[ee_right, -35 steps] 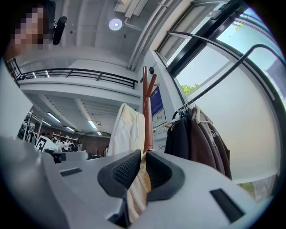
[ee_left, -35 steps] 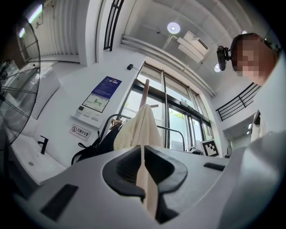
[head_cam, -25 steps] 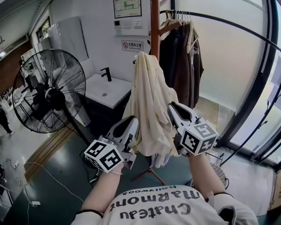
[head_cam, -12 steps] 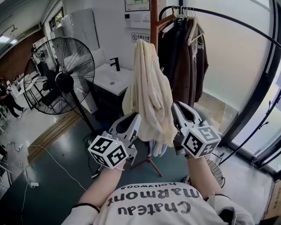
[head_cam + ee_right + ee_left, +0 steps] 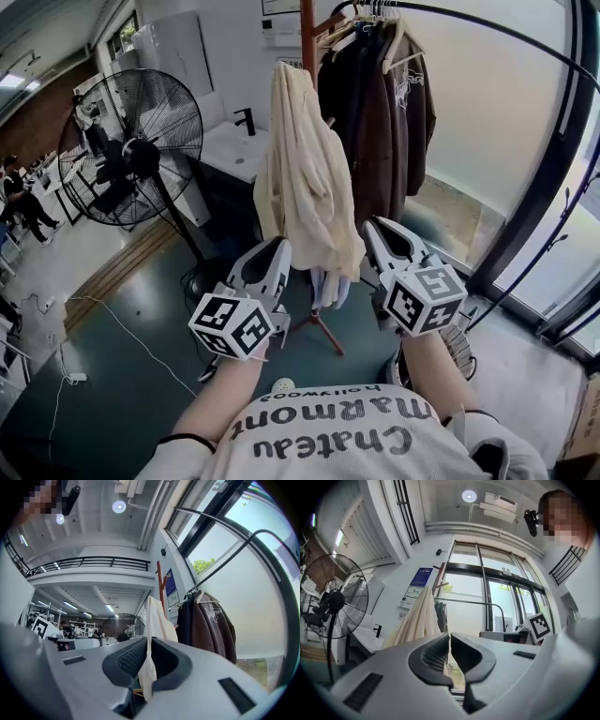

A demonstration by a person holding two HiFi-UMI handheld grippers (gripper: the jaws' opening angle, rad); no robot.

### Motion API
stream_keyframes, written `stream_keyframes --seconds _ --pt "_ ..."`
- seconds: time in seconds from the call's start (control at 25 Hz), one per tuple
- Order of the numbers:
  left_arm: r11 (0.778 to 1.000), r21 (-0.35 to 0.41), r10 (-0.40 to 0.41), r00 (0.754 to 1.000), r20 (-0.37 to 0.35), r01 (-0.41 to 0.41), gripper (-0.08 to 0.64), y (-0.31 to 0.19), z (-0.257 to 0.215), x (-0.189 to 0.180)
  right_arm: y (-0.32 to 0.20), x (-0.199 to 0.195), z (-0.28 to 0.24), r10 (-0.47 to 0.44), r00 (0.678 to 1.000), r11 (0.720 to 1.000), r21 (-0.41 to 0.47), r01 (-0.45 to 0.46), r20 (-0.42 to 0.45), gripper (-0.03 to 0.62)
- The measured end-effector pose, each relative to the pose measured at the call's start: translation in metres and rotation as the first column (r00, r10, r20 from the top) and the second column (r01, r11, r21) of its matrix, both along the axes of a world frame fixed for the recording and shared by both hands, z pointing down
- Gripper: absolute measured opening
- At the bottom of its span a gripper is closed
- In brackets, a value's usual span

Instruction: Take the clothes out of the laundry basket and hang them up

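**Hazard entry: cream garment on the coat stand**

Item: cream garment (image 5: 305, 178), draped in a bunch from the top of the coat stand (image 5: 307, 33), just beside the dark jackets (image 5: 389, 112) on the rail; no hanger seen under it.

Right gripper (image 5: 368, 228): clamped on a low fold of that cloth.

Left gripper (image 5: 279, 247): just closed the last bit, pressed together near the hem's other side, no cloth plainly pinched.

Likely faults:
- A tug from the right side alone, dragging the bunch off its perch and down to the floor (image 5: 141, 375).
- A thin fold slipping out of the pinch.
- A sideways pull rocking the stand toward the jackets.

Probably safer with a second hold taken before any lift.
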State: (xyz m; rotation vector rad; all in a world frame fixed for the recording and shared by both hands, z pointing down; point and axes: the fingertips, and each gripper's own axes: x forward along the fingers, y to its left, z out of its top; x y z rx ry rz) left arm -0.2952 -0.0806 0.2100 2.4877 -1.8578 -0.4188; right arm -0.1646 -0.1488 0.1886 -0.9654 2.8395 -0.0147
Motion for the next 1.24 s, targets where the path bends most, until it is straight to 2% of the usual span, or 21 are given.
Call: stream_keyframes --seconds 0.4,0.72,1.24 --pt "1.000 -0.013 -0.026 0.999 -0.019 0.025 0.018 0.033 0.010 0.030 0.028 0.024 0.013 -0.038 0.999 0.999 -0.013 0.038 -0.029 0.046" --pt "0.997 -0.021 -0.069 0.997 -0.030 0.068 0.018 0.039 0.016 0.027 0.027 0.025 0.024 -0.061 0.997 0.998 -0.031 0.060 -0.044 0.046" --pt "0.996 -0.042 -0.076 0.996 -0.045 0.075 0.018 0.031 0.032 0.023 0.021 0.016 0.040 -0.082 0.994 0.996 -0.049 0.079 -0.068 0.047"
